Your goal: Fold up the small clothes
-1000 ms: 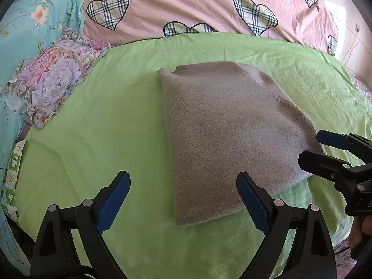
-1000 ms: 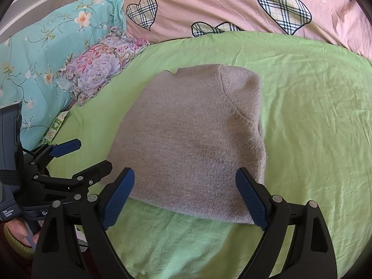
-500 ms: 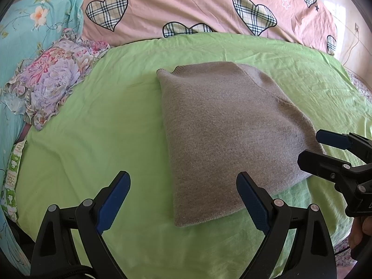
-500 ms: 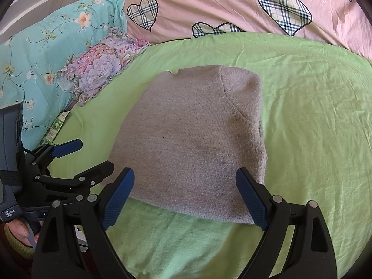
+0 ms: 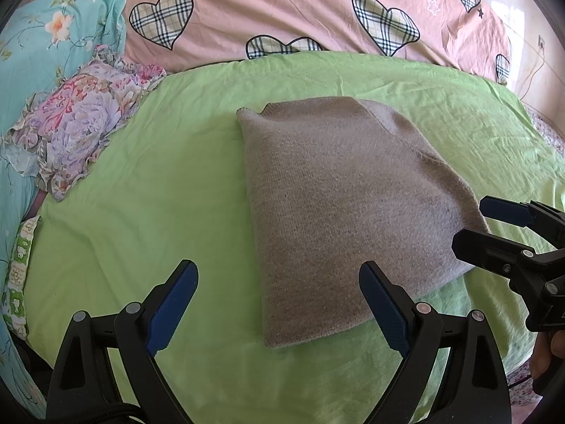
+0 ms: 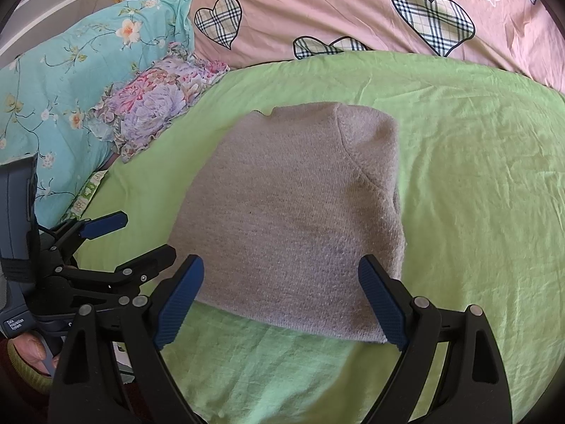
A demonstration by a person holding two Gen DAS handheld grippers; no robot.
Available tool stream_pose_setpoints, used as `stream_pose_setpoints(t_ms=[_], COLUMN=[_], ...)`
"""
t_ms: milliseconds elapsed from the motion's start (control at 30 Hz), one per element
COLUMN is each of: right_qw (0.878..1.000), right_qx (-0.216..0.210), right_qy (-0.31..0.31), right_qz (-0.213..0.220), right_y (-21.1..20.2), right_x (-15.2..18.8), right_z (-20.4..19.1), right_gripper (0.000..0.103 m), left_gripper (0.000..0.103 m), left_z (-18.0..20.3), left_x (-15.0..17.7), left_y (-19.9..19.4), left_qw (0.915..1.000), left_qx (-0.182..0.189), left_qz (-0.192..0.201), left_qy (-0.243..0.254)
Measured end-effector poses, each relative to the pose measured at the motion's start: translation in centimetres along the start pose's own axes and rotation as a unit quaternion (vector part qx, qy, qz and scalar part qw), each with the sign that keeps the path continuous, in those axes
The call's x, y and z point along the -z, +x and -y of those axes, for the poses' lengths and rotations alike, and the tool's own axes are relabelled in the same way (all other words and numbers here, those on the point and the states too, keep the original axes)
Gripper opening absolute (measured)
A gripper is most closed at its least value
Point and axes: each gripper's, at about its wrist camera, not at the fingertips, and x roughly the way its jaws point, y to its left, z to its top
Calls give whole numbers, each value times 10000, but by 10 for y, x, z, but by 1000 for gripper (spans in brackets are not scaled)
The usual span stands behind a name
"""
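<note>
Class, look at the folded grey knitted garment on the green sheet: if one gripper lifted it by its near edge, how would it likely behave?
The grey knitted garment would probably sag and unfold, since it is soft knit lying in loose layers. It looks light for its bulk, judging by how gently it rests on the green sheet. Its fuzzy surface suggests it would drag, not slide, if pushed.

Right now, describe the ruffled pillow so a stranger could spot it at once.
Start at the green sheet covering the bed. At its far left edge, against the turquoise floral bedding, lies the small pillow. It alone has a frilly border and big pink-and-lilac blooms.
</note>
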Motion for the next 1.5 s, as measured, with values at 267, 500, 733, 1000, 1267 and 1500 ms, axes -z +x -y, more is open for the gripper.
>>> stream_pose_setpoints(t_ms=[267,500,733,1000,1267,1500], right_qw=[10000,10000,10000,10000,9999,9998], right_qx=[1,7,6,7,15,77], right_qy=[5,13,18,48,48,-22], right_qz=[8,22,26,47,91,181], right_y=[0,-1,-1,-3,-3,-4], right_x=[-1,-2,-2,-7,-7,-17], right_z=[2,2,2,6,8,11], right_gripper=[89,90,90,90,90,90], left_gripper=[93,93,93,93,93,93], left_z=[0,1,2,1,-2,-6], left_x=[-1,-3,-4,-5,-6,-22], left_y=[0,1,1,2,4,6], left_qw=[10000,10000,10000,10000,10000,9999], left_qx=[29,41,48,54,73,68], left_qz=[-2,10,4,-1,-4,130], left_qy=[9,18,28,27,22,-19])
